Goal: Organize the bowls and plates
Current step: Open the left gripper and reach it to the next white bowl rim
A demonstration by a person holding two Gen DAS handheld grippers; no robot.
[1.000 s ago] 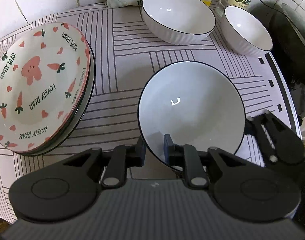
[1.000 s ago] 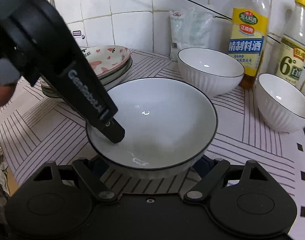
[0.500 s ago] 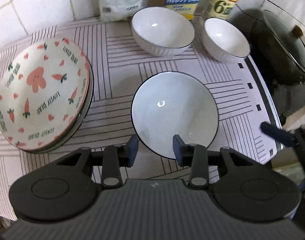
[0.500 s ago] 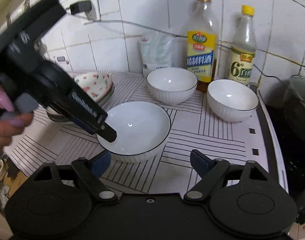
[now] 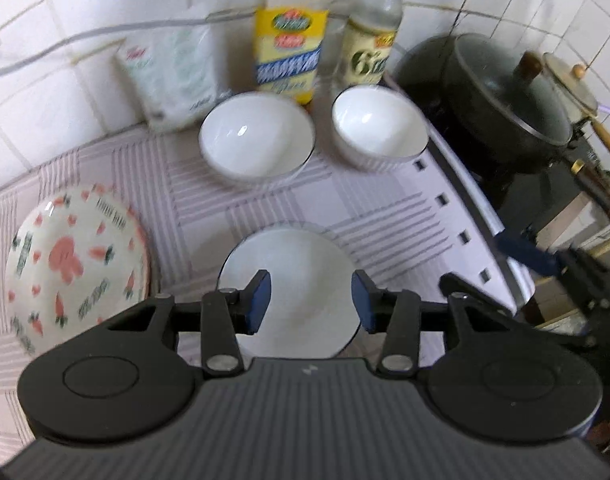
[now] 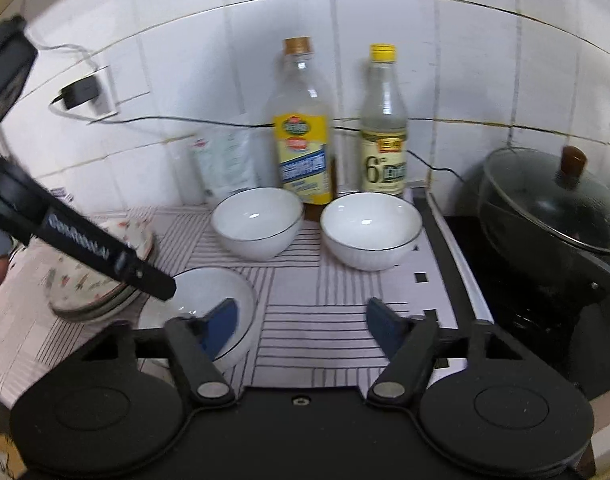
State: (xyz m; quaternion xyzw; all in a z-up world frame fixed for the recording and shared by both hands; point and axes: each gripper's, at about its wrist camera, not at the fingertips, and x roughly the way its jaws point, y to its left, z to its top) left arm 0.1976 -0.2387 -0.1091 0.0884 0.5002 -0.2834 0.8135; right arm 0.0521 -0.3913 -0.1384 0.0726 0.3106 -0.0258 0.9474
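A wide shallow white bowl with a dark rim sits on the striped mat. My left gripper hangs above it, its jaws opening and apart from the bowl, with nothing between them. Two deeper white bowls stand side by side at the back. A stack of carrot-print plates lies at the left. In the right wrist view my right gripper is empty, its jaws closing over bare mat, right of the shallow bowl. The deep bowls are ahead of it.
Two bottles and a white bag stand against the tiled wall behind the bowls. A dark lidded pot sits on the stove at the right. A cable runs along the wall. The mat's right edge borders the stove.
My left gripper has let go of the shallow bowl's rim, opened and risen. My right gripper has drawn back and up from that bowl, and its jaws have narrowed.
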